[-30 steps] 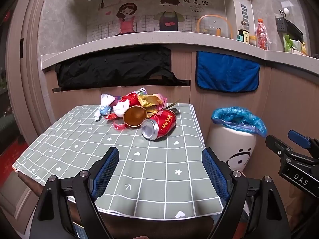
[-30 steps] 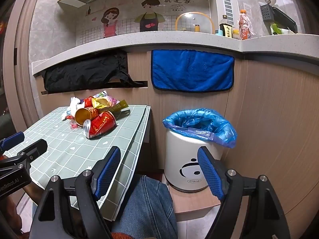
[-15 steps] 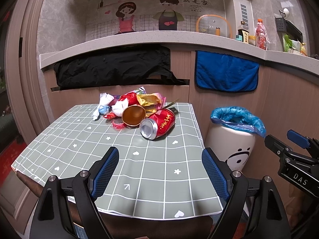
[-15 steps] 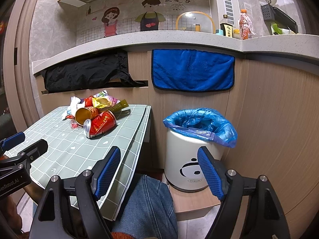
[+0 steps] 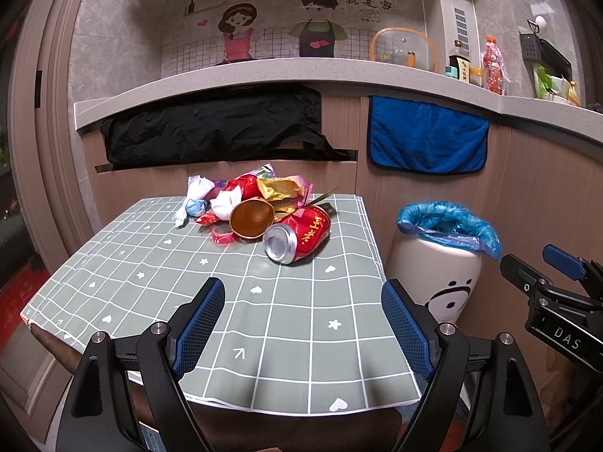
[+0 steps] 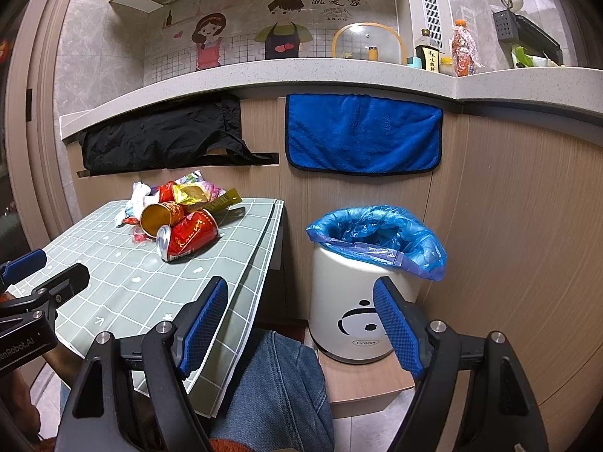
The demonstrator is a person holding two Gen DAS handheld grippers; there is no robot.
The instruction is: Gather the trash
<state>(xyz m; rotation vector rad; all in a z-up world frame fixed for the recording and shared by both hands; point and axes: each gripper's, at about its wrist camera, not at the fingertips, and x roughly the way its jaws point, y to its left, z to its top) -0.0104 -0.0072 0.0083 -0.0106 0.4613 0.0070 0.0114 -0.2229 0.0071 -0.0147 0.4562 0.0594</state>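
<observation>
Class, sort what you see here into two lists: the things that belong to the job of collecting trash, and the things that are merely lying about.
Belongs to the job:
red can
gold paper cup
crumpled wrappers
white tissue
bin with blue liner
left gripper and right gripper, both open

Just lying about:
blue towel
black cloth
sauce bottle
glass lid

Prob. home kitchen: countertop [image 6: 339, 75] w/ sauce bottle [image 6: 427, 56], pot lid [image 6: 367, 47].

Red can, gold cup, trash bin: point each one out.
Red can [image 5: 309, 230], left wrist view, on its printed side.
Gold cup [image 5: 251, 217], left wrist view, inside its open mouth.
Trash bin [image 6: 354, 293], right wrist view, on its white wall.
</observation>
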